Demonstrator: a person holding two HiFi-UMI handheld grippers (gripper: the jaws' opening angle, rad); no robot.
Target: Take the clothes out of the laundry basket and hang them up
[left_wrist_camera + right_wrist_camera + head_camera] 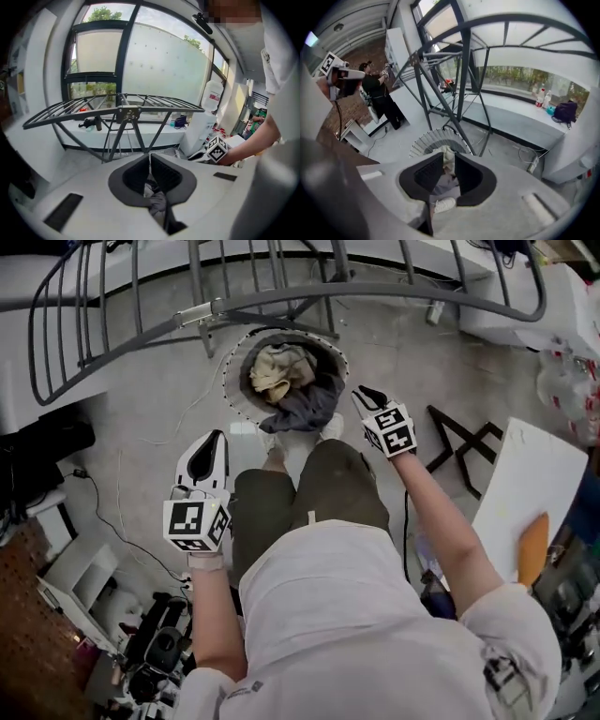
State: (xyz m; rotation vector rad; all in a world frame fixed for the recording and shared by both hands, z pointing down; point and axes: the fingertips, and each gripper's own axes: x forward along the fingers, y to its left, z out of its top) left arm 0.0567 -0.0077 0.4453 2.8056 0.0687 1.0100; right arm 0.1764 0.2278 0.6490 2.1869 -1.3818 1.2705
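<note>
The round laundry basket stands on the floor under the grey drying rack. It holds a beige cloth and a dark grey garment that spills over the near rim. My right gripper hovers just right of the basket. In the right gripper view this gripper is slightly open with nothing between the pads, and the basket lies below it. My left gripper hangs further back on the left, shut and empty. In the left gripper view it faces the rack.
The person's legs and a white shoe stand right before the basket. A black folded frame lies on the floor at right, beside a white board. Cables and equipment crowd the lower left. Another person stands far off.
</note>
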